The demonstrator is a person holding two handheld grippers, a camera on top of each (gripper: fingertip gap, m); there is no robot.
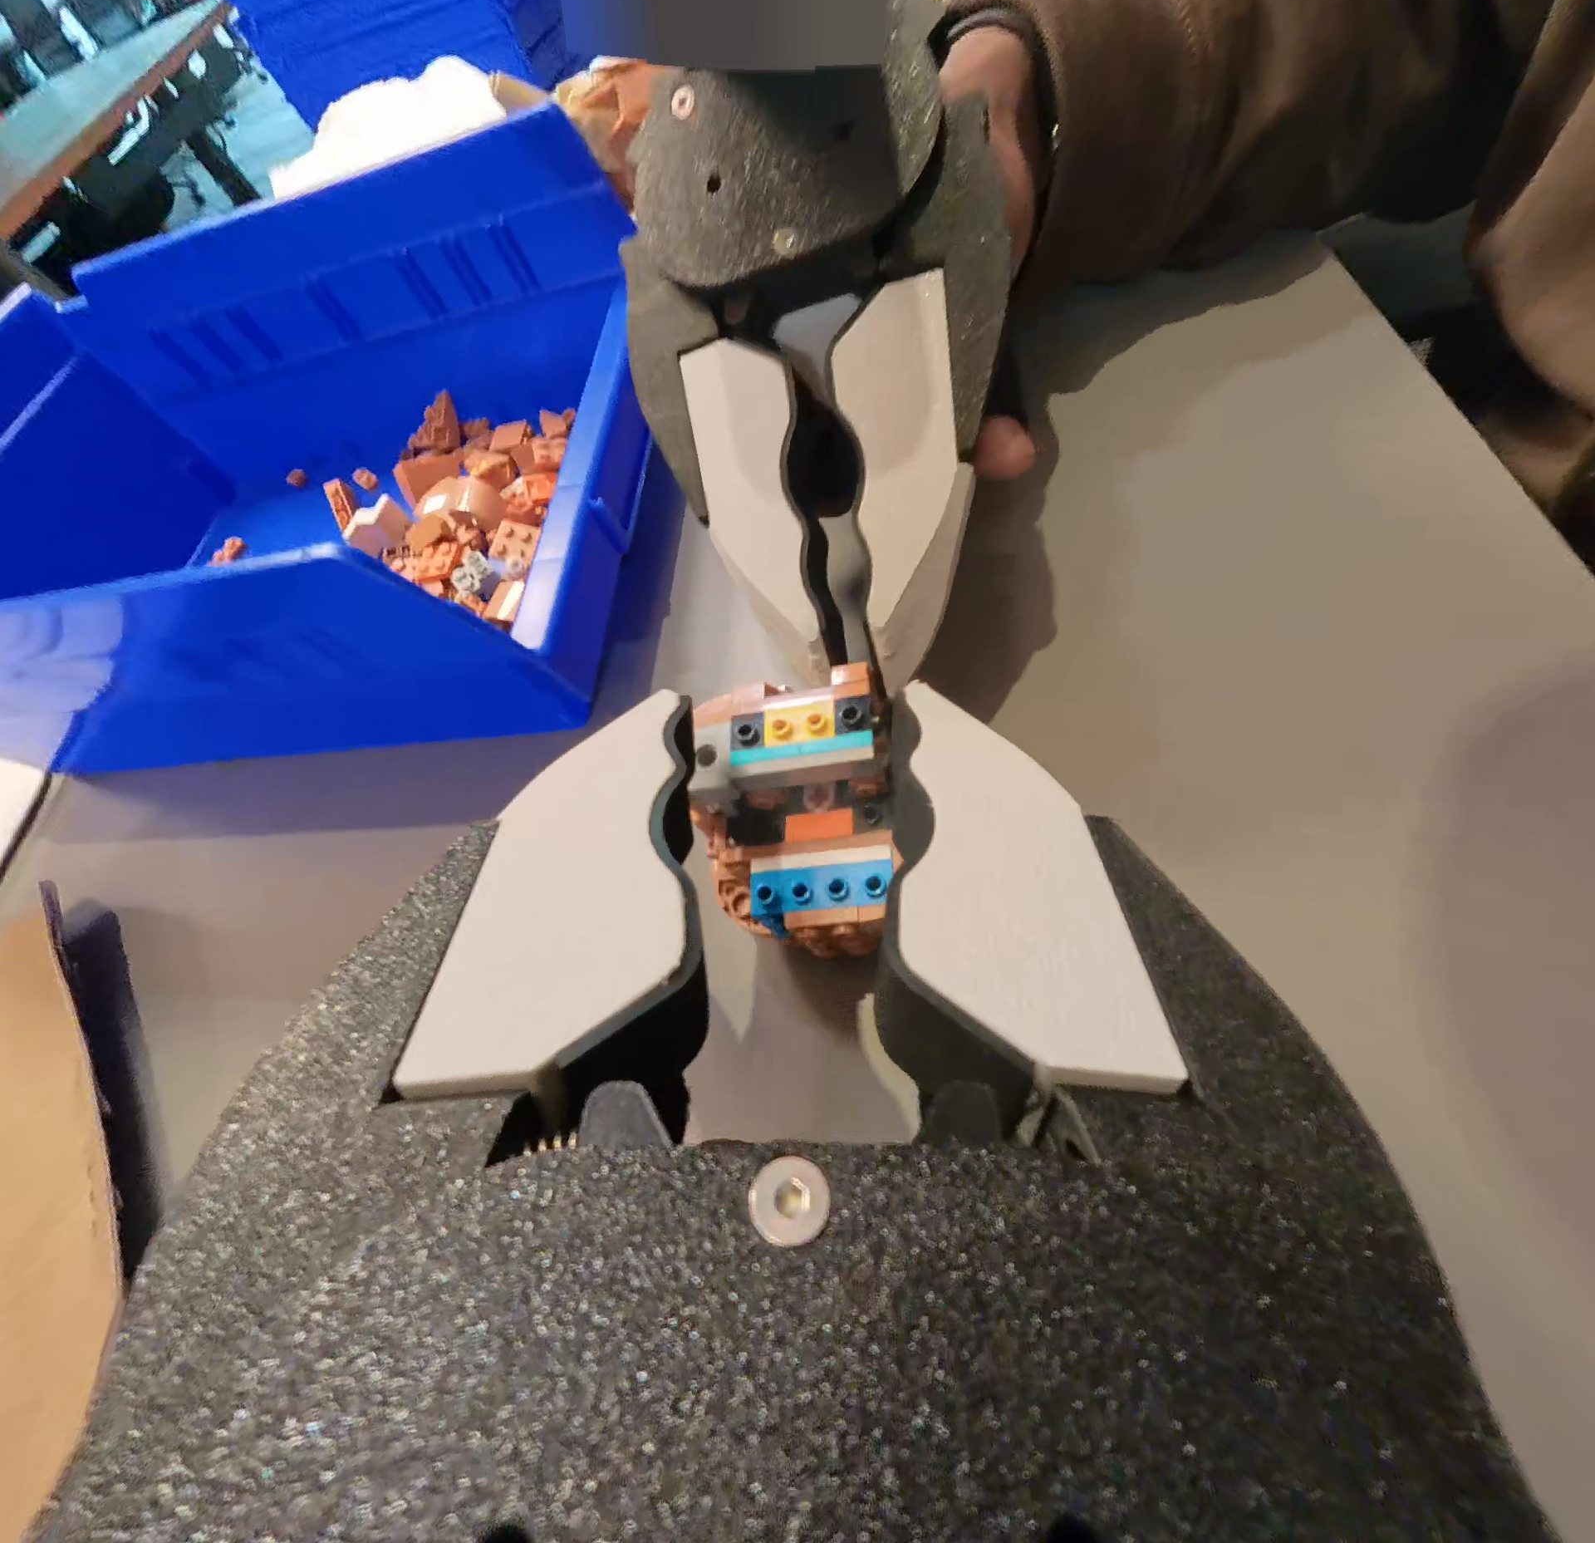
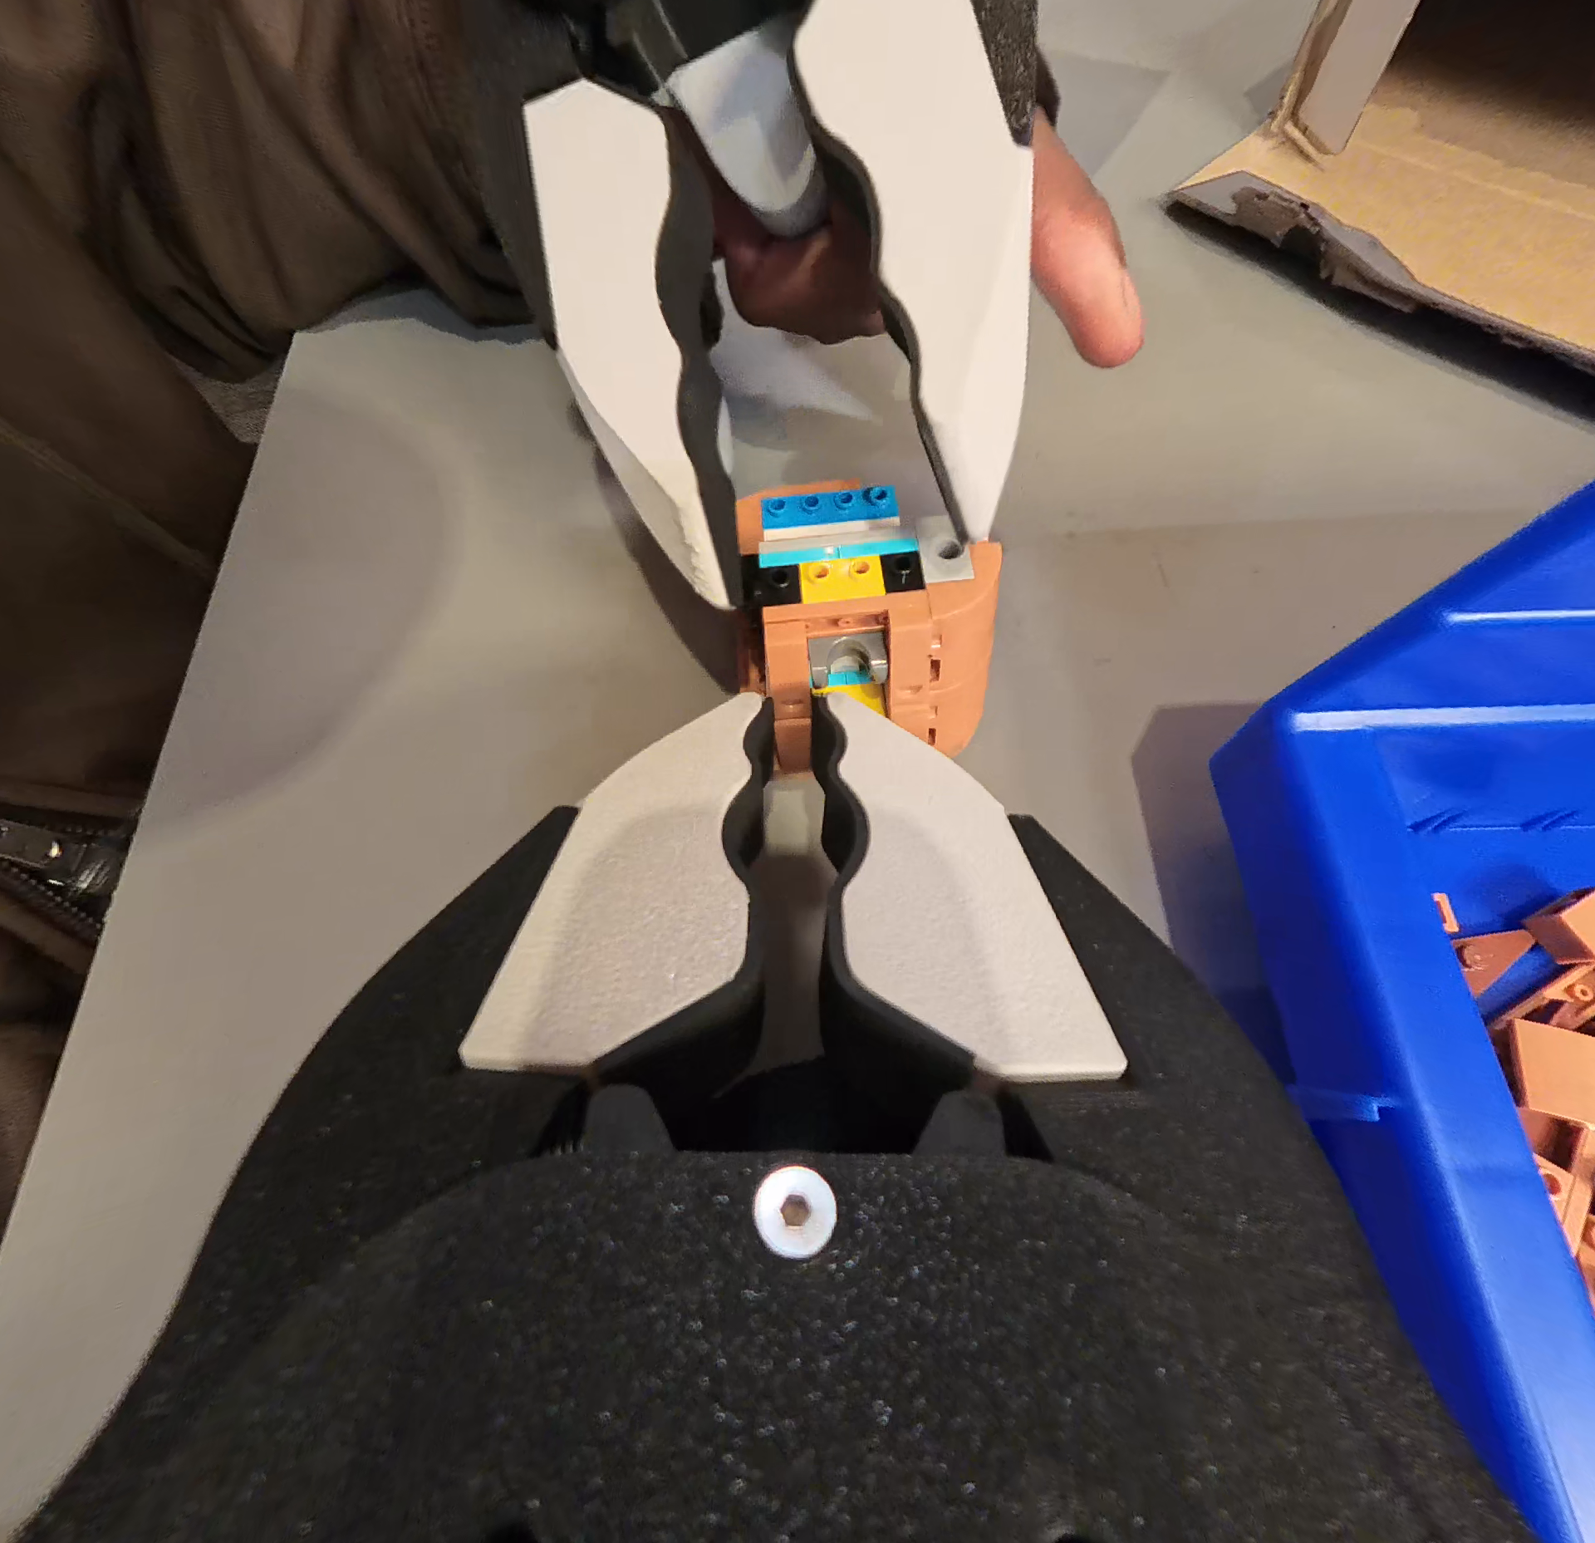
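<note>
1. Left gripper (image 1: 792, 729) has its jaws clamped on a small brick model (image 1: 794, 802), a brown build with blue, yellow, teal, black and grey bits showing. The model sits between the 2 grey fingers (image 1: 570, 897), which press on its left and right sides.
2. Right gripper (image 2: 792, 707) comes at the same model (image 2: 863, 630) from the opposite side. Its jaws are nearly closed, pinching a thin brown piece that sticks out of the model's near end in the right wrist view.
3. So the model is caught between both grippers, just above the grey table (image 1: 1251, 768). Can't tell if it touches the tabletop.
4. A blue bin (image 1: 345, 483) sits on the table to the left in the left wrist view, with a heap of loose brown bricks (image 1: 475, 500) in its near right corner. The same bin (image 2: 1398, 940) shows on the right in the right wrist view.
5. A torn cardboard box (image 2: 1424, 189) lies far right in the right wrist view.
6. Each gripper is held by a hand (image 1: 1001, 172) in a brown sleeve (image 1: 1251, 94).
7. No readable writing or brand marks on anything that I can see.
</note>
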